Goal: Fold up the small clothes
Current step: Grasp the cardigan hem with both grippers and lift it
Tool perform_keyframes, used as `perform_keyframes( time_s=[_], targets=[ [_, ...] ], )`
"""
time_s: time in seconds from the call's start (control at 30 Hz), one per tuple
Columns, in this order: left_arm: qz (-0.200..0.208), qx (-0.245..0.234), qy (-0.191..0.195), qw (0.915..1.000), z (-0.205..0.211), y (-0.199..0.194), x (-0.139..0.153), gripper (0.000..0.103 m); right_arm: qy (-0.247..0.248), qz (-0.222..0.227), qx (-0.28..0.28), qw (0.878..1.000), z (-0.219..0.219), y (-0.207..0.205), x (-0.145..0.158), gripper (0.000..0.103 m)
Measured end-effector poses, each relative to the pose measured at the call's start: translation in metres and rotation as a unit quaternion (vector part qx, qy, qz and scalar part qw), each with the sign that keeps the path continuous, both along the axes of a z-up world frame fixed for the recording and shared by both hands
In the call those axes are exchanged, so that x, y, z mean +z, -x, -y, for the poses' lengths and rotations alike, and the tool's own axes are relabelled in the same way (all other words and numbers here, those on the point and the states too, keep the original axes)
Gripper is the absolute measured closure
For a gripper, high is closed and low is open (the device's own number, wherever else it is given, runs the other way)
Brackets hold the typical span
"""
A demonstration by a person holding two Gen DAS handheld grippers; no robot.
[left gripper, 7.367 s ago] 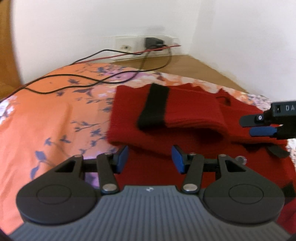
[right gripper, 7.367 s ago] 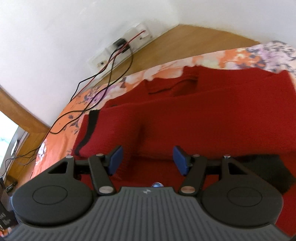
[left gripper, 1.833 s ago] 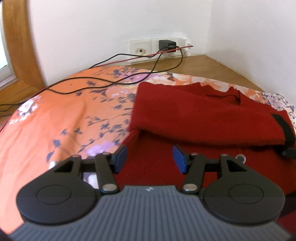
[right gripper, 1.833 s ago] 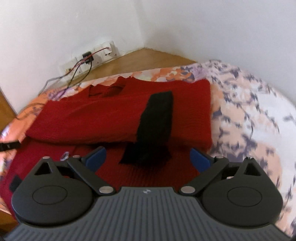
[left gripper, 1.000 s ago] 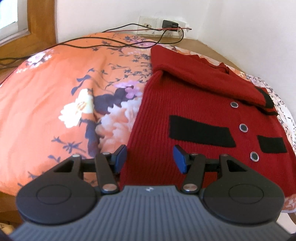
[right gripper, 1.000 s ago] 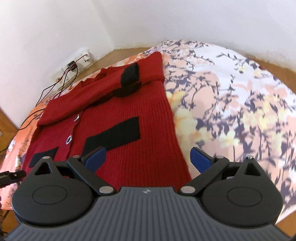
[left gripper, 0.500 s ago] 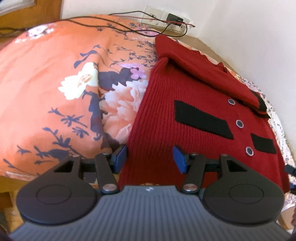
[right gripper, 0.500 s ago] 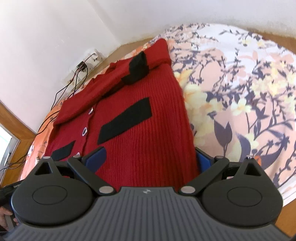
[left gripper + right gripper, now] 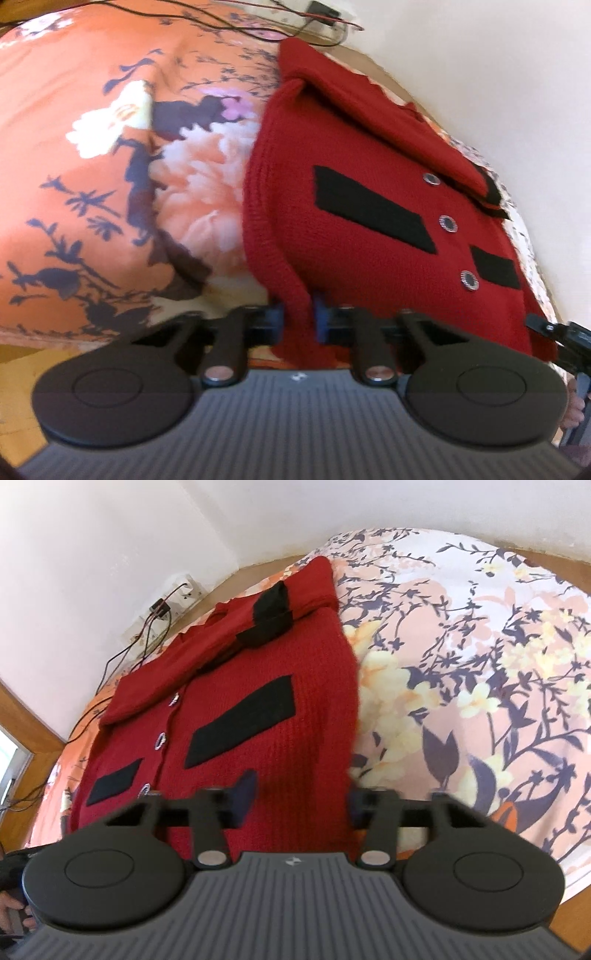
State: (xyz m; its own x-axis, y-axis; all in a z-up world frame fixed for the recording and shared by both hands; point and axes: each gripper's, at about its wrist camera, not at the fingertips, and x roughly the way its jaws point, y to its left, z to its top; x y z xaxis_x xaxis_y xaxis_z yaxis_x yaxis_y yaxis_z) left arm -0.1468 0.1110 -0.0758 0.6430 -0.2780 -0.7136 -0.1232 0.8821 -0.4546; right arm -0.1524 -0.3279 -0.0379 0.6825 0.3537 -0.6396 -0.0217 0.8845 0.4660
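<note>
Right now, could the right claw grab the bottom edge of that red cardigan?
Probably yes. The right claw is open, with the red cardigan hem already lying between its fingers; nothing blocks it. The left claw already pinches the other corner.

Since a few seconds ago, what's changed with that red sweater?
Both tongs dropped from the folded sleeves to the red knitted cardigan's near hem. The left tongs have shut on it; the right tongs are narrowing around its other corner. The cardigan stays flat on the floral bedsheet.
</note>
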Motion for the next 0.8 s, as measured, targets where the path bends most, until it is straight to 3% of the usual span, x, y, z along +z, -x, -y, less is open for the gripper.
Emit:
perform_keyframes(
  time_s=[0.03, 0.13, 0.33, 0.8],
  targets=[
    [0.005, -0.006, 0.004, 1.0, 0.0, 0.001, 0.003, 0.091, -0.002, 0.001, -0.002, 1.0, 0.001, 0.0, 0.0, 0.08],
    [0.031, -0.02, 0.024, 0.999, 0.001, 0.004, 0.018, 0.092, -0.01, 0.013, -0.009, 1.0, 0.007, 0.0, 0.006, 0.091],
    [0.08, -0.024, 0.051, 0.9952, 0.007, -0.005, 0.048, 0.093, -0.048, 0.051, -0.03, 0.997, 0.018, -0.006, 0.023, 0.093],
    [0.152, 0.0, 0.031, 0.988, 0.008, -0.059, 0.098, 0.094, -0.086, 0.114, -0.021, 0.989, 0.015, -0.06, 0.058, 0.093]
  ],
)
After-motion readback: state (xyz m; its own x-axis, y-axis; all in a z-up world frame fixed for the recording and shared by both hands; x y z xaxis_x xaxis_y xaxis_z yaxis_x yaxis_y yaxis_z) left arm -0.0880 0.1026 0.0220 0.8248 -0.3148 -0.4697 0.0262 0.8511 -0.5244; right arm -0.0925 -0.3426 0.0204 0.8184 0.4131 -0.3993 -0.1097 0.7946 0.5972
